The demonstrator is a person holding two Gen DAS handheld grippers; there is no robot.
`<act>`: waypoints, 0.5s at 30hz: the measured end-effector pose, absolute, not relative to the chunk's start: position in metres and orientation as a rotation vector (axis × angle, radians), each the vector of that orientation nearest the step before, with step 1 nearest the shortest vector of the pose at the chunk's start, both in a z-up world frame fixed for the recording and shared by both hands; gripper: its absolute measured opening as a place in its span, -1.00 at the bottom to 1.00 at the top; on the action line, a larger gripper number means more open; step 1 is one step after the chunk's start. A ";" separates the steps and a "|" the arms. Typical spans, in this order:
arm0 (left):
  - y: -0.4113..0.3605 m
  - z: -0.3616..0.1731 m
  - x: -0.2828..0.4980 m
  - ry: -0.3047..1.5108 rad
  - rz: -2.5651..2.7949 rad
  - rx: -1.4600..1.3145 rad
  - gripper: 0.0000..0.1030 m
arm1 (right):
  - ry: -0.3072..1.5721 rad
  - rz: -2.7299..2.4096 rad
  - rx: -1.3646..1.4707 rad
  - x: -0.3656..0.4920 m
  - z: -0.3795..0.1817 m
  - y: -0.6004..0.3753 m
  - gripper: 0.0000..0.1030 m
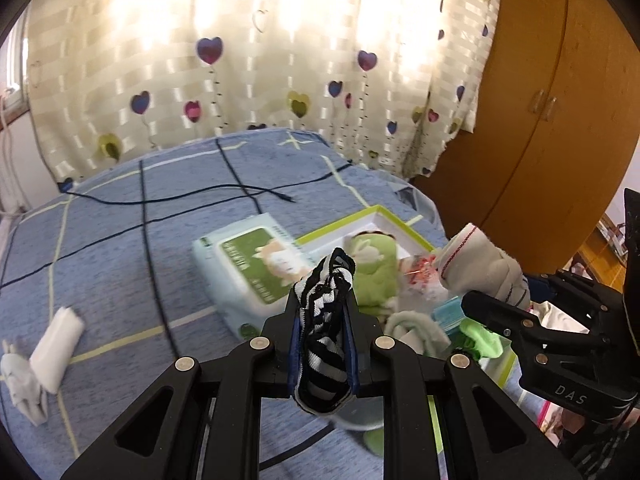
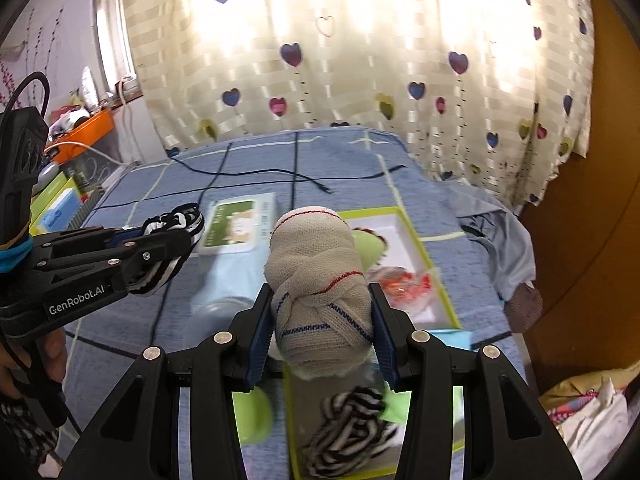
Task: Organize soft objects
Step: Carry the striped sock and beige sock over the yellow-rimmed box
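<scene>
The bed (image 1: 120, 240), under a blue checked cover, carries a tissue pack (image 1: 256, 268), a green-rimmed box (image 1: 404, 228), a black cable (image 1: 180, 196) and white socks (image 1: 56, 344).

**Bedroom, backlit curtain**

We see a cream curtain (image 1: 248, 60) with heart prints glowing with daylight behind a bed in a blue checked sheet (image 1: 120, 220). A brown wooden wardrobe (image 1: 540, 120) stands right; a window (image 2: 114, 36) sits left.

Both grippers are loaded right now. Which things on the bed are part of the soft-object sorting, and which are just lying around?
Job:
- striped sock, in left gripper
- beige rolled sock, in right gripper
- green-rimmed box
- second striped sock
- white rolled cloth

Lying about:
- wipes pack
- black cable
- curtain
- wardrobe
</scene>
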State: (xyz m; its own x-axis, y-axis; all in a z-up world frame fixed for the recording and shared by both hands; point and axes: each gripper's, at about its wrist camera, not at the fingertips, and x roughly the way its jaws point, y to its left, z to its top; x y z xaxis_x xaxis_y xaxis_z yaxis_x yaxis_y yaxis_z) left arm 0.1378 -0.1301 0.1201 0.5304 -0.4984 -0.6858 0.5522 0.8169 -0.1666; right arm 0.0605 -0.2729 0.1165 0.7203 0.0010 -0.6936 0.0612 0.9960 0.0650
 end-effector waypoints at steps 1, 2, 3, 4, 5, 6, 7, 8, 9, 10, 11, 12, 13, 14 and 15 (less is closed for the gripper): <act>-0.133 0.120 0.139 0.798 -0.630 0.075 -0.68 | 0.769 -0.042 0.082 0.061 0.116 -0.278 -0.11; -0.138 0.118 0.141 0.801 -0.635 0.079 -0.68 | 0.772 -0.045 0.082 0.062 0.115 -0.281 -0.11; -0.142 0.117 0.142 0.806 -0.638 0.081 -0.68 | 0.775 -0.046 0.083 0.063 0.115 -0.284 -0.11; -0.145 0.116 0.143 0.811 -0.638 0.080 -0.68 | 0.777 -0.049 0.086 0.065 0.114 -0.287 -0.11; -0.149 0.114 0.145 0.816 -0.643 0.080 -0.68 | 0.782 -0.055 0.090 0.067 0.112 -0.292 -0.11; -0.153 0.113 0.146 0.820 -0.650 0.083 -0.68 | 0.785 -0.060 0.092 0.069 0.111 -0.295 -0.11; -0.157 0.112 0.147 0.825 -0.654 0.084 -0.68 | 0.789 -0.066 0.094 0.072 0.109 -0.299 -0.11; -0.163 0.111 0.149 0.833 -0.663 0.083 -0.68 | 0.793 -0.071 0.096 0.074 0.107 -0.303 -0.11; -0.166 0.109 0.152 0.839 -0.670 0.082 -0.68 | 0.797 -0.076 0.098 0.075 0.106 -0.305 -0.11; -0.171 0.108 0.155 0.847 -0.671 0.082 -0.68 | 0.800 -0.081 0.098 0.077 0.104 -0.309 -0.11; -0.174 0.107 0.157 0.848 -0.670 0.086 -0.68 | 0.805 -0.088 0.098 0.079 0.101 -0.312 -0.11; -0.179 0.105 0.159 0.848 -0.674 0.094 -0.68 | 0.814 -0.099 0.103 0.082 0.098 -0.316 -0.11; -0.182 0.104 0.160 0.851 -0.676 0.096 -0.68 | 0.819 -0.103 0.106 0.085 0.095 -0.320 -0.11; -0.186 0.102 0.163 0.856 -0.677 0.100 -0.68 | 0.825 -0.105 0.109 0.087 0.093 -0.322 -0.11; -0.190 0.100 0.166 0.862 -0.681 0.103 -0.68 | 0.832 -0.107 0.113 0.089 0.091 -0.325 -0.11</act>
State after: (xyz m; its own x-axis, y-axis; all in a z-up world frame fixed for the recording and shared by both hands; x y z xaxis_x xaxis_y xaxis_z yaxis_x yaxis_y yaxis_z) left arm 0.1660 -0.1897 0.0996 0.4551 -0.5110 -0.7292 0.5914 0.7857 -0.1815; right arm 0.0894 -0.3249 0.0907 0.6690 -0.0505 -0.7416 0.1391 0.9886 0.0582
